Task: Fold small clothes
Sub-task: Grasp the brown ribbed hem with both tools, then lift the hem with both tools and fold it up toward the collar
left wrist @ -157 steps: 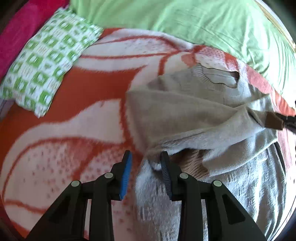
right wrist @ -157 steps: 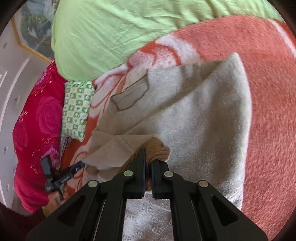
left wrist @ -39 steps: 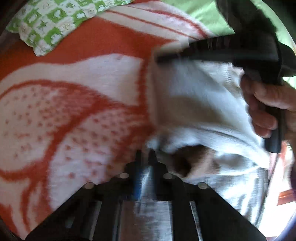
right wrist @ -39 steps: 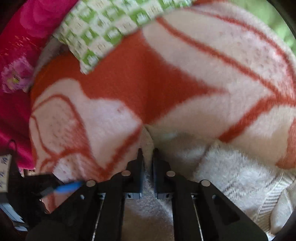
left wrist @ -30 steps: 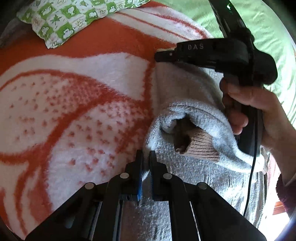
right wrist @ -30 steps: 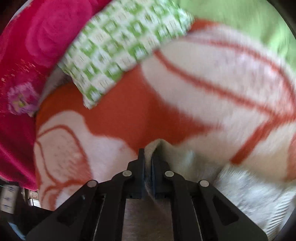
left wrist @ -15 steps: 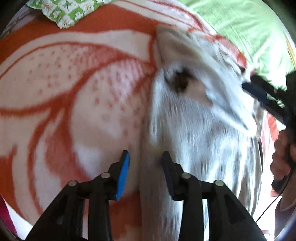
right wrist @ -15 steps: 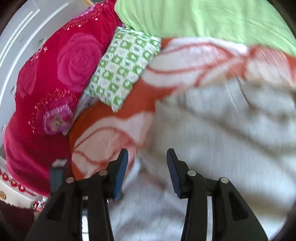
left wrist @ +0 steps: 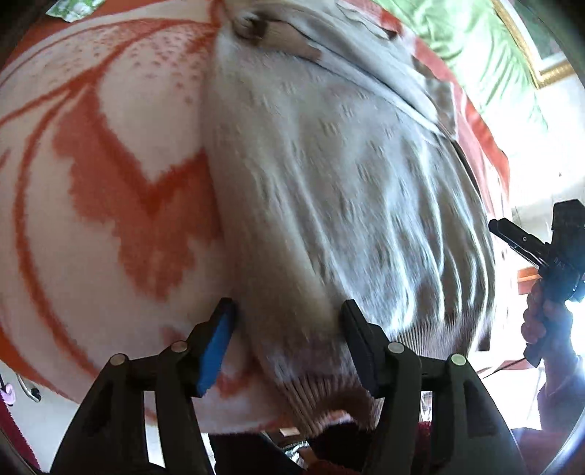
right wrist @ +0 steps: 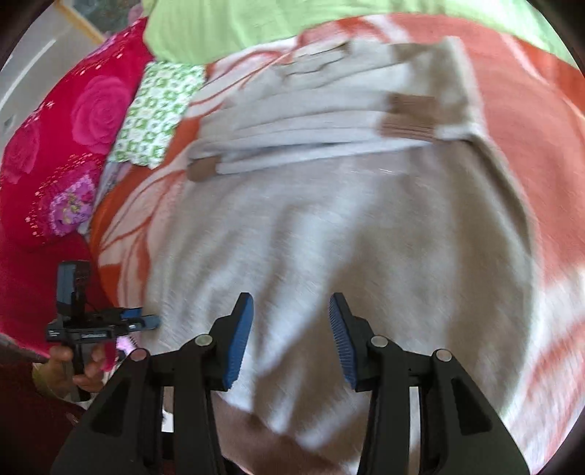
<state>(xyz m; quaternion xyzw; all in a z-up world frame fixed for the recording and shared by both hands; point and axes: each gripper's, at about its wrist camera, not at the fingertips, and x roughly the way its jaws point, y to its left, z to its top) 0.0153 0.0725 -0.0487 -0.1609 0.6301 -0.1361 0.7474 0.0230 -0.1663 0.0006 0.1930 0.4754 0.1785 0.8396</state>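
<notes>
A pale grey knitted sweater [left wrist: 329, 164] [right wrist: 329, 237] lies flat on the orange-and-white blanket [left wrist: 91, 164]. Both sleeves [right wrist: 310, 135] are folded across its chest, and their brown cuffs [right wrist: 409, 113] point to opposite sides. My left gripper [left wrist: 287, 305] hovers over the sweater's left bottom corner by the ribbed hem [left wrist: 329, 394]. Its jaws are opening, and the pads press on nothing. My right gripper [right wrist: 290, 297] hangs open above the lower body of the sweater and holds nothing. Each gripper also shows at the edge of the other's view, as the right gripper [left wrist: 519, 237] and the left gripper [right wrist: 142, 319].
A green-and-white checked pillow [right wrist: 157, 109] and a magenta rose quilt [right wrist: 55, 146] lie to the left of the sweater. A lime green cover [right wrist: 292, 22] lies behind it. The bed's near edge [left wrist: 237, 424] runs just under the hem. A hand [left wrist: 548, 321] holds the right gripper.
Both grippers have let go of the sweater and opened. They have pulled back from the folded sleeve toward the hem, the right one sweeping across to the sweater's right side.
</notes>
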